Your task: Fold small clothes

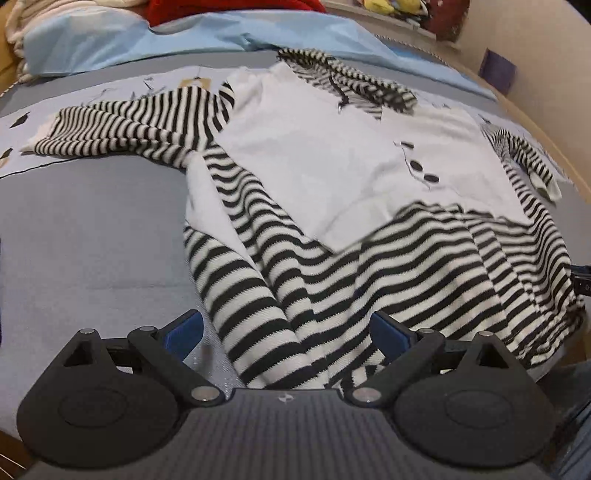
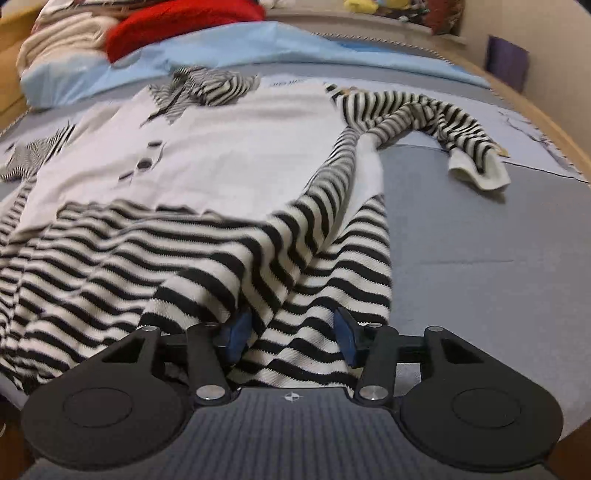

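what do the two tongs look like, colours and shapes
Left tongs and right tongs match: blue pads on matte black linkage arms joined by silver pivot pins, a rounded black disc housing on each side, and a ribbed dark grey body bearing a small round black-and-white mark. No cables or sleeves show.

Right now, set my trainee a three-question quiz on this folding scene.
1. True or false: the striped hem lies between the fingers of the left gripper.
2. Which is folded up over the white panel? A) the striped hem B) the red cushion C) the light blue sheet
3. Fill in: beside the right gripper, the sleeve ends in a ___ cuff.

Key: 1 true; 2 A; 3 white.
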`<state>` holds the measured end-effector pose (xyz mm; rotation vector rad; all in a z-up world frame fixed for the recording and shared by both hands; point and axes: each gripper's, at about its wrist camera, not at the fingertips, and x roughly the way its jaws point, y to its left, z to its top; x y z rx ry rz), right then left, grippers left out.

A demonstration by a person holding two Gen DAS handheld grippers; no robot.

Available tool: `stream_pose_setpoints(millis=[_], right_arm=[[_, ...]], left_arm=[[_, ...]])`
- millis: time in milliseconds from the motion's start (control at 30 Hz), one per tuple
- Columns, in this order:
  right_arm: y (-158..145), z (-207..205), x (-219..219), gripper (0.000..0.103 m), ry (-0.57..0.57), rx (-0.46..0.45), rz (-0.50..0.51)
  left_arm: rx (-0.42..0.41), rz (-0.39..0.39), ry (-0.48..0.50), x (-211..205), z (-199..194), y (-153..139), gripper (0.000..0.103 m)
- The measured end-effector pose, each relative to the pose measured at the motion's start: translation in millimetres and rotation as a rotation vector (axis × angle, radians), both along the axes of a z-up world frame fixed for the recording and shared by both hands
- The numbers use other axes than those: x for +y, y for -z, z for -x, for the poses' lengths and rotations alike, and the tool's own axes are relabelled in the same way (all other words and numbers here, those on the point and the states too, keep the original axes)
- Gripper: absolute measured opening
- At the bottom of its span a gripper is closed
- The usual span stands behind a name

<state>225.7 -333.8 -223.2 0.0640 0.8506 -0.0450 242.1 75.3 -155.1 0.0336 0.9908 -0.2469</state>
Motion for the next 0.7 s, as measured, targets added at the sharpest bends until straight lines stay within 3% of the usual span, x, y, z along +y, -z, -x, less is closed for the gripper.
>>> stream_pose_setpoints(millis=[33, 67, 300, 367, 467, 500, 600, 700], right_arm=[[2.7, -1.0, 2.2, 0.006, -0.011, 0.014, 0.014], [4.2, -1.7, 2.7, 0.003, -0.022, 0.025, 0.014], [-25.8, 35.9, -34.7, 0.001, 0.14, -0.141, -0.103], [-26.4, 49.3, -51.1, 0.001, 0.225, -0.138, -0.137], [-11.5, 59.8, -73.5, 0.0, 0.392, -0.042, -0.115], [-7.4, 59.6, -78.8, 0.0, 0.425, -0.013, -0.109], [1.6, 55.3, -76.6, 0.0, 0.369, 0.018, -0.13], [-6.6, 61.3, -77.2, 0.003, 0.35, -0.086, -0.206]], left_arm=[[0.01, -0.012, 0.0, -2.9, -1.5, 4.0, 0.098], [0.013, -0.027, -0.001, -5.5, -4.4, 7.4, 0.098], [0.041, -0.151, -0.015, -5.3, -3.2, 21.1, 0.098], [0.048, -0.158, -0.014, -3.1, -1.6, 23.3, 0.098], [0.044, -0.168, -0.027, 0.4, 0.3, 22.6, 0.098], [0.049, -0.16, -0.034, 1.8, 0.4, 22.0, 0.098], [0.045, -0.08, -0.057, 8.8, 3.0, 11.2, 0.098], [0.024, 0.062, -0.093, 19.9, 5.7, -3.7, 0.098]])
